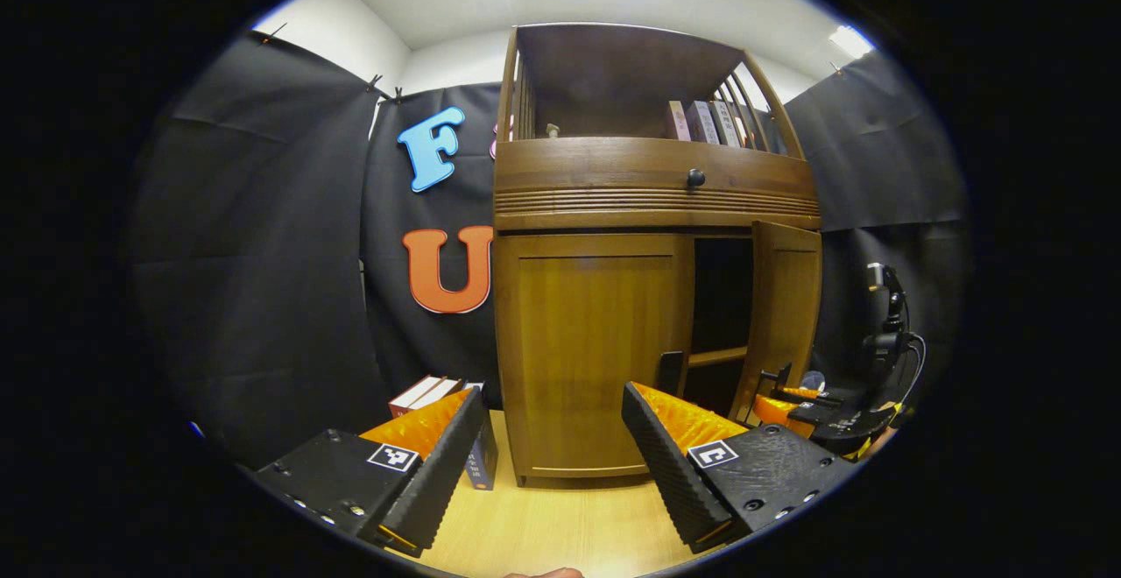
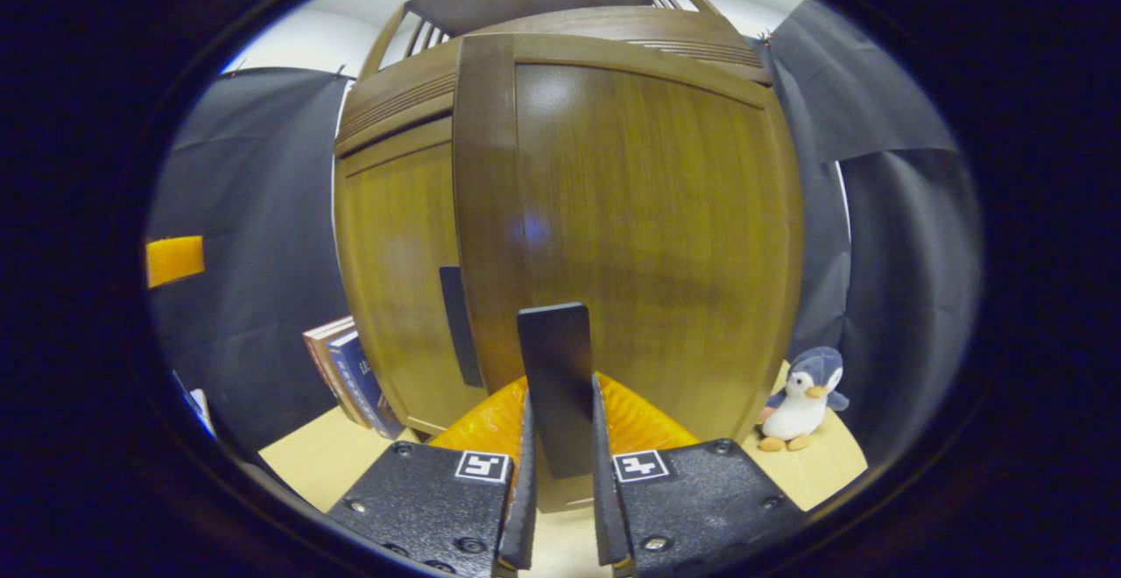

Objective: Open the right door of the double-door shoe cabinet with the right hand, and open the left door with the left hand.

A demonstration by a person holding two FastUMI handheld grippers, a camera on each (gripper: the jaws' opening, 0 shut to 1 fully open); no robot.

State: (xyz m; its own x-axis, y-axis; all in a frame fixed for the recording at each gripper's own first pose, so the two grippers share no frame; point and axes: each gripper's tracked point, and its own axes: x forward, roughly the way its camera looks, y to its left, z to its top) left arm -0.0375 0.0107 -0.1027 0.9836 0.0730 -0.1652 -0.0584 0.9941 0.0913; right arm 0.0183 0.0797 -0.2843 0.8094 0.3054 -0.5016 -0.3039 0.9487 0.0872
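The right hand-held gripper (image 2: pixel 560 473) is clamping the flat dark handle (image 2: pixel 553 385) of the brown wooden cabinet's (image 1: pixel 648 298) right door (image 1: pixel 786 315), standing ajar, its dark interior hard to make out; the left hand-held gripper (image 1: pixel 552 464) is hovering with fingers apart before the shut left door (image 1: pixel 595 341).

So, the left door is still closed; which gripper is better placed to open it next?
Left. The left gripper is open, empty and faces the closed left door, near its handle. The right gripper is shut on the right door's handle, holding that door ajar.
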